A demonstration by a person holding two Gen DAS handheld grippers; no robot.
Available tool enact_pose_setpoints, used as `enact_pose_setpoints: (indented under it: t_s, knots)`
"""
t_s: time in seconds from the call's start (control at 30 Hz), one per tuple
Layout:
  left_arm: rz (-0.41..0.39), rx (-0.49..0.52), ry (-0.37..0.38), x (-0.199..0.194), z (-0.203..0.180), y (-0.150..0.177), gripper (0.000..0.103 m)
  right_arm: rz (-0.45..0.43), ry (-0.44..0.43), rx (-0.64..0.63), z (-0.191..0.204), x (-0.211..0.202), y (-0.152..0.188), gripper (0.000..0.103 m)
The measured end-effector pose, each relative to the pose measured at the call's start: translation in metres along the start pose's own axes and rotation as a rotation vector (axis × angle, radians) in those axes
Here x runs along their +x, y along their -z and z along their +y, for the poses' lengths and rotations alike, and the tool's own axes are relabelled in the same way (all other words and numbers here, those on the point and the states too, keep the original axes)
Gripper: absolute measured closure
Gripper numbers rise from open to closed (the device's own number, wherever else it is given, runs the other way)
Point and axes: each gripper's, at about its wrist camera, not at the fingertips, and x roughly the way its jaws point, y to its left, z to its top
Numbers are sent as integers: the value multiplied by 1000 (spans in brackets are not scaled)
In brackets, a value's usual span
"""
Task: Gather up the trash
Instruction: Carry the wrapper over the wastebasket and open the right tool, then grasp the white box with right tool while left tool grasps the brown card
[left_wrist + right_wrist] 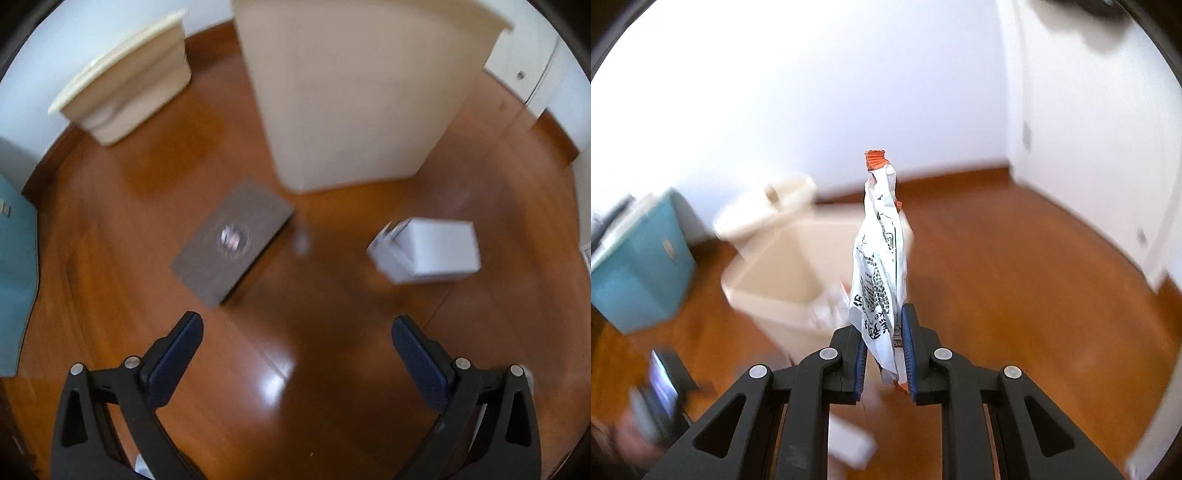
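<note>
My right gripper is shut on a white wrapper with black print and an orange end, which stands up between the pads. Behind it, blurred, is an open beige bin. In the left wrist view my left gripper is open above the wooden floor, with nothing between its fingers. Ahead of it lie a flat grey box with a round mark on top and a small white box with an open flap. The tall beige bin stands just beyond both.
A second beige bin with a lid stands by the wall at the left. A teal box sits at the left edge of the right wrist view. White walls and a door bound the room.
</note>
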Motion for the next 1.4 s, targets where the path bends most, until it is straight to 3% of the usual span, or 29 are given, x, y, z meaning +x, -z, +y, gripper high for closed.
enact_pose_setpoints:
  t_s: [0.13,0.4,0.57,0.6,0.63,0.67,0.73,0.8,0.87,0.93,1.0,1.13,1.23,1.3,1.4]
  knots:
    - [45,1,-23,9,2,13,0,-12,-96,-72,30,41,-45,85]
    - [36,27,-49,10,2,24,0,133,-142,-71,62,132,-45,84]
    - [48,35,-52,14,2,26,0,279,-151,-126,82,183,-30,68]
    - [50,39,-52,15,2,26,0,282,-150,-125,81,184,-25,55]
    - [52,42,-53,17,2,26,0,273,-143,-135,81,182,-20,39]
    - [55,46,-54,19,3,27,0,256,-135,-151,81,176,-15,36]
    - [61,45,-56,22,4,29,0,213,-154,-171,78,156,-8,35]
    - [67,30,-57,23,8,30,0,166,-231,-175,74,125,1,34]
    - [68,8,-60,24,15,31,0,145,-320,-240,73,92,18,26]
    - [66,-2,-67,24,20,31,0,187,-410,-371,78,70,50,11]
    - [70,-4,-80,28,24,33,0,300,-438,-520,88,70,96,8]
    - [91,-11,-90,37,30,37,0,571,-361,-801,97,125,186,8]
    - [96,4,-90,40,32,37,0,645,-345,-820,93,160,209,8]
    - [98,29,-82,40,31,35,0,675,-363,-778,89,176,213,8]
    - [89,66,-61,37,29,35,0,714,-339,-812,96,200,218,8]
